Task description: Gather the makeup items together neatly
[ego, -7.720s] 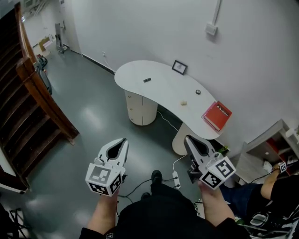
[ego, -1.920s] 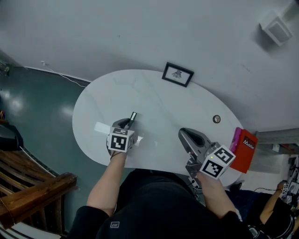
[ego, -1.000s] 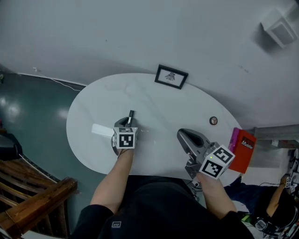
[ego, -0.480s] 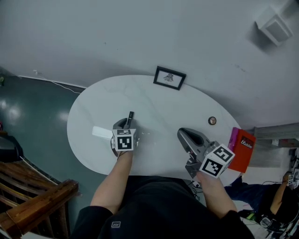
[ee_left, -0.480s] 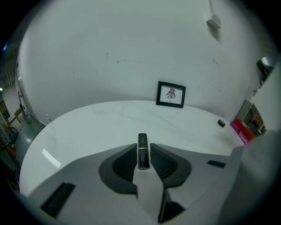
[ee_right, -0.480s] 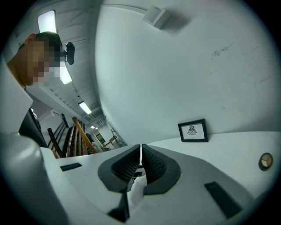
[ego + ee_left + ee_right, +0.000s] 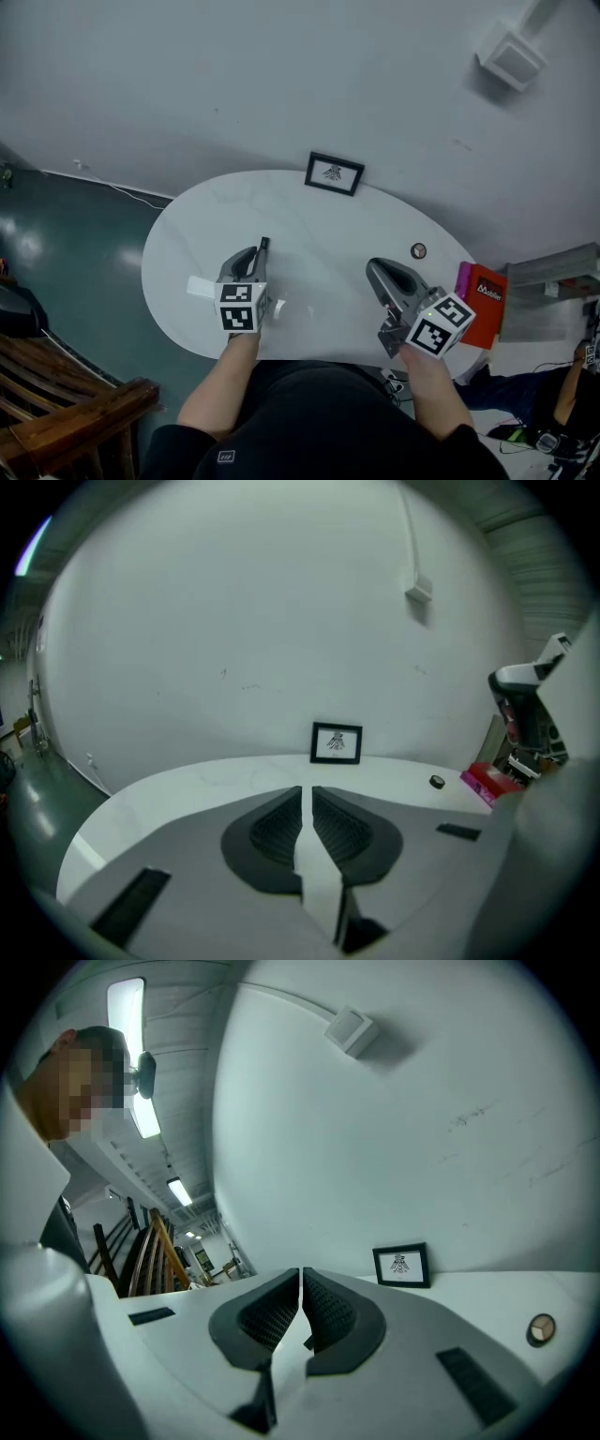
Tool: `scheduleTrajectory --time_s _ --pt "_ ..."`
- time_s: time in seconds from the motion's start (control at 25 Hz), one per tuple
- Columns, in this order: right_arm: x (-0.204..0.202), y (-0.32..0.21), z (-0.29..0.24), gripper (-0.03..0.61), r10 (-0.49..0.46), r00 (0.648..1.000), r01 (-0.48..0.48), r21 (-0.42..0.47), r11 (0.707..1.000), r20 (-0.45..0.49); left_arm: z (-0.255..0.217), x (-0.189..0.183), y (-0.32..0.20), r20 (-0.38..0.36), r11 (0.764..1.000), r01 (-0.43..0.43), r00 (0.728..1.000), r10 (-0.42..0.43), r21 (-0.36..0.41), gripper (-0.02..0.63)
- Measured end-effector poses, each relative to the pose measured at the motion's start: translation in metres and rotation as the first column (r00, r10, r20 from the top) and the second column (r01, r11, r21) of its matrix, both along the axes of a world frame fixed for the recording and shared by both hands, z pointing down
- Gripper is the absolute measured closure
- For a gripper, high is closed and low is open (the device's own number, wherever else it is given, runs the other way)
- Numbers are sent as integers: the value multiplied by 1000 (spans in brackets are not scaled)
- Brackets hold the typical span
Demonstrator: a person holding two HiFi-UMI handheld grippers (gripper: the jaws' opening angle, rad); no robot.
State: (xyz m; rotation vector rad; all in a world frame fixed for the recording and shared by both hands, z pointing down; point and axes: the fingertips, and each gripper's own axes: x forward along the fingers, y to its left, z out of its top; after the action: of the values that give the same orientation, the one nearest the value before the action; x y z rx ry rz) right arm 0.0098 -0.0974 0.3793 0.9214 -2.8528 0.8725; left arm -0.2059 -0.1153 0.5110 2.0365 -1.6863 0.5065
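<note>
Jaws together, right hand-held gripper (image 7: 377,270) hovers near-level — apparently empty.

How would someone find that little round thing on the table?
Start at the white oval table, then go to its right end, where a red book lies. Just left of the book sits the small round item: the only circular thing there, dark-rimmed with a pale centre, touching nothing.

A dark slim item (image 7: 265,246) half hidden behind the left gripper (image 7: 253,255), white flat piece (image 7: 198,286) partly under it, small round object (image 7: 418,250) too small to identify, person (image 7: 570,398) cut off at right edge
</note>
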Motion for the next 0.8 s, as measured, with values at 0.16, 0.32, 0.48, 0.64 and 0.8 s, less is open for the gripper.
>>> scheduleTrajectory --time_s 0.16,0.32,0.48,0.64,0.8 --pt "12 1 -13 541 57 998 -56 50 997 -20 -42 12 6 -5 992 -79 997 80 103 581" --pt "22 9 -22 541 123 991 -119 96 988 -46 -75 31 11 -27 967 -176 983 184 185 586" --pt "32 20 -23 541 181 979 -170 124 978 -89 -99 51 14 -60 937 -256 959 278 239 588" --pt "42 33 -24 541 232 967 -217 141 966 -102 -116 72 22 -66 901 -330 930 362 280 589" --pt "61 44 -22 540 271 954 -250 160 955 -128 -120 99 32 -97 879 -383 901 423 284 589"
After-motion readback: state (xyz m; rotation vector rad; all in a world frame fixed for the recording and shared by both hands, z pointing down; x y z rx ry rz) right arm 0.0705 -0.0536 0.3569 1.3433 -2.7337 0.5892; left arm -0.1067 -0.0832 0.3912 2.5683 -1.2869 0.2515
